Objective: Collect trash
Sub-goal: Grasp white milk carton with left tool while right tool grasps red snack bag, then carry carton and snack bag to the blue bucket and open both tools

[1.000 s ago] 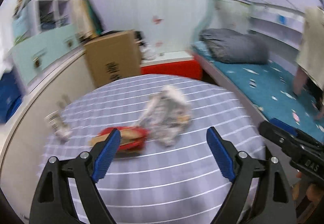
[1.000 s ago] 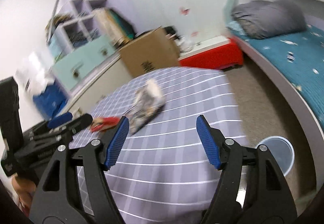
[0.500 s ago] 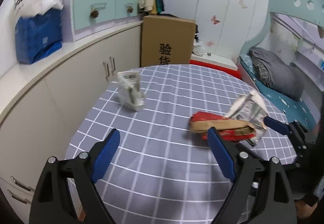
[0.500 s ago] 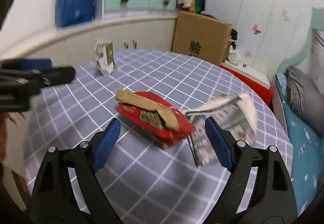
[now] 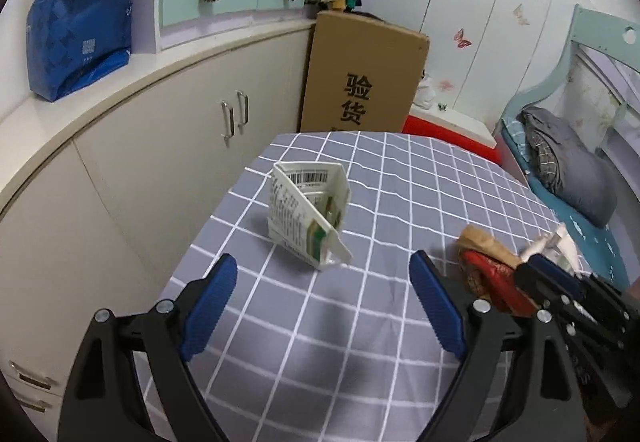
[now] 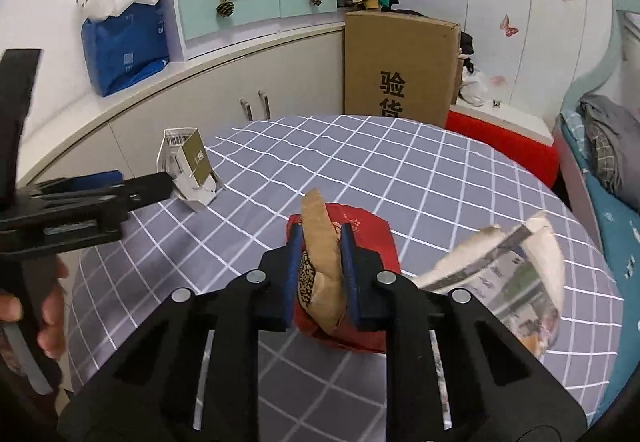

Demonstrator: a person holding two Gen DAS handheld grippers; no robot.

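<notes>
A crushed white carton (image 5: 306, 216) stands on the grey checked table (image 5: 360, 342), just ahead of my open, empty left gripper (image 5: 324, 282); it also shows in the right wrist view (image 6: 188, 168). My right gripper (image 6: 320, 242) is shut on a red and tan wrapper (image 6: 326, 262) that rests on the table; the wrapper also shows in the left wrist view (image 5: 486, 262). A crumpled newspaper (image 6: 524, 274) lies right of the wrapper. The left gripper (image 6: 132, 192) shows in the right wrist view beside the carton.
A brown cardboard box (image 5: 362, 72) stands behind the table. White cabinets (image 5: 120, 162) with a blue bag (image 5: 80, 46) run along the left. A red box (image 6: 504, 142) and a bed (image 5: 568, 170) are to the right.
My right gripper has closed on the red and tan wrapper. My left gripper has swung left and nearer, so the white carton is now centred between its fingers.
</notes>
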